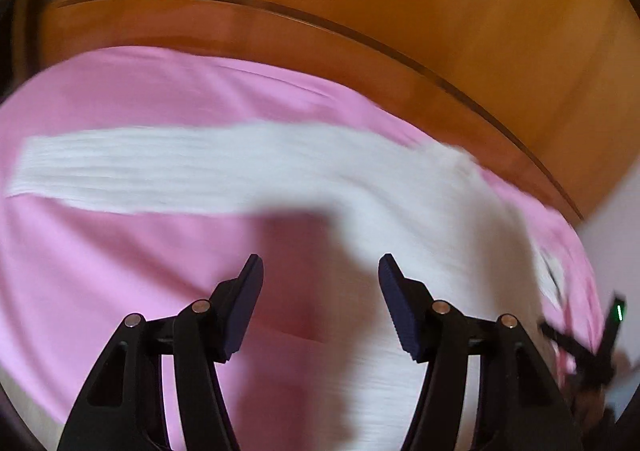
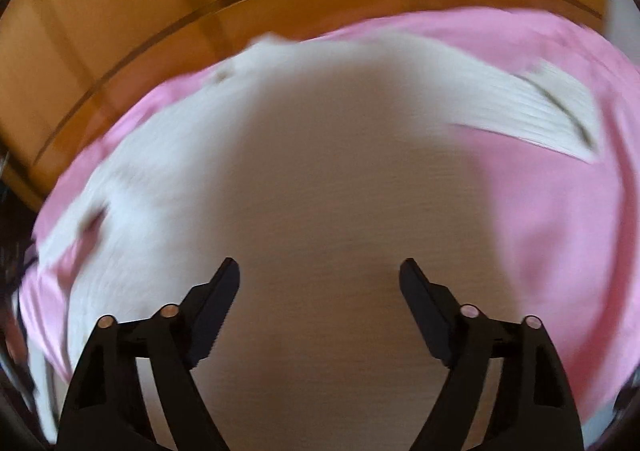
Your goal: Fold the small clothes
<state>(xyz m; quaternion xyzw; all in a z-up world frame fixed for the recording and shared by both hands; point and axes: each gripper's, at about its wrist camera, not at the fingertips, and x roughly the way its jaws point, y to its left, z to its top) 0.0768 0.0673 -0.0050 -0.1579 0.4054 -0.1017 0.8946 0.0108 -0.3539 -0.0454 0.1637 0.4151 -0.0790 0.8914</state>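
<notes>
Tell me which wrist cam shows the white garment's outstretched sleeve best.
Left wrist. There the sleeve of the white garment runs nearly the full frame width across the pink sheet, ribbing visible. Right wrist shows mostly the garment's body; the sleeve appears only as a short, blurred piece at upper right.

Garment (image 1: 248, 167) spread on sheet (image 1: 100, 271); wooden board (image 1: 360, 11) behind; both claws above garment.
</notes>
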